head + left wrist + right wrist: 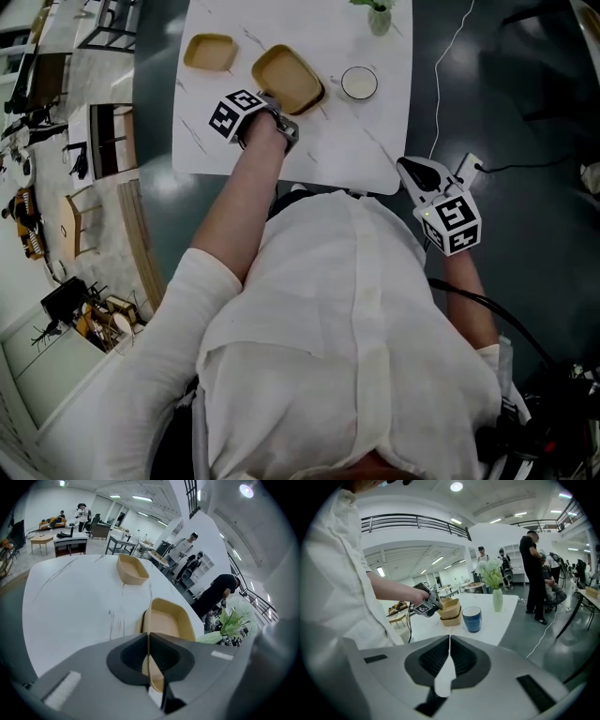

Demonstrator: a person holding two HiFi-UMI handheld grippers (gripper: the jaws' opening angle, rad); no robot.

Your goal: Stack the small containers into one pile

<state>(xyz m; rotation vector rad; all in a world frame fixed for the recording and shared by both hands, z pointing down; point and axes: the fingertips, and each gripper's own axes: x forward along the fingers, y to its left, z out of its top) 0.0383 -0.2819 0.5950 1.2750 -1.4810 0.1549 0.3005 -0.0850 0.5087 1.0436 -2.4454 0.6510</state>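
1. The left gripper is clamping its narrowed jaws on the near rim of a tan container, which is tilting at the middle of the white table.
2. A second tan container is lying apart to its far left, while a blue cup is standing just to its right.
3. The right gripper is hanging beyond the table's near right corner, jaws pressing together on nothing.
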